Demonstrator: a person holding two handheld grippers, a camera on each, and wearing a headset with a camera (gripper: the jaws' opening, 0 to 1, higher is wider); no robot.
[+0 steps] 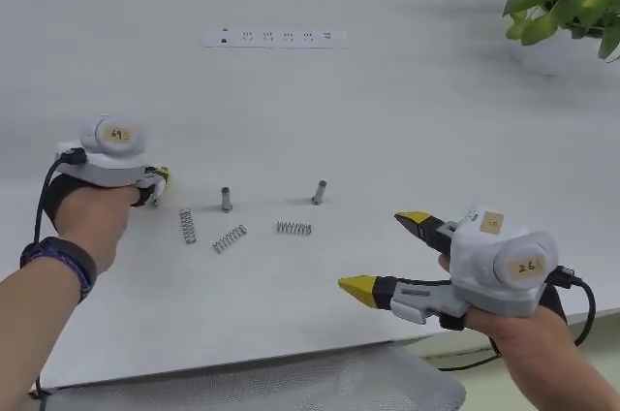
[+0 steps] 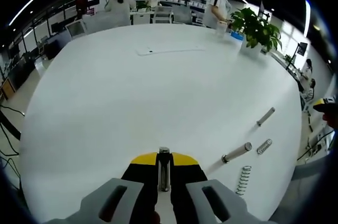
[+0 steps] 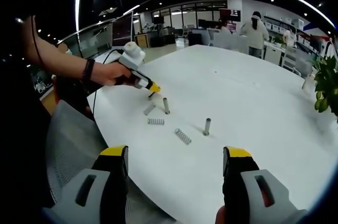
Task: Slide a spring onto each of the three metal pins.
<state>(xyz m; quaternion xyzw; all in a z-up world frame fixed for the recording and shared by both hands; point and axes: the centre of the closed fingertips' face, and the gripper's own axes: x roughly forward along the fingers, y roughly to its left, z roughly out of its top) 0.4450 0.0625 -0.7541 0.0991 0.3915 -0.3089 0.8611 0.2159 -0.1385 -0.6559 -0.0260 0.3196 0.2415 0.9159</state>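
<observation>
Pin number three, the held pin (image 2: 164, 175), sits in the left gripper (image 2: 164, 158). The jaws are pressed right down on the little metal shaft, which shows as a sliver between the yellow tips. From where I stand that looks like a steadying hold, meant to fix the pin so a spring can be threaded over it. Whether its foot touches the white table (image 1: 291, 120) I cannot tell.

The right gripper (image 1: 386, 254) hangs over the table's near edge with its jaws spread wide and nothing between them, apparently readied to go for a spring.

Further out, the middle pin (image 1: 226, 200) and the right pin (image 1: 319, 192) stand upright and bare, well apart. Just in front of them lie the left spring (image 1: 187, 226), the middle spring (image 1: 230, 237) and the right spring (image 1: 294, 228), all flat on the table and none on a pin yet.
</observation>
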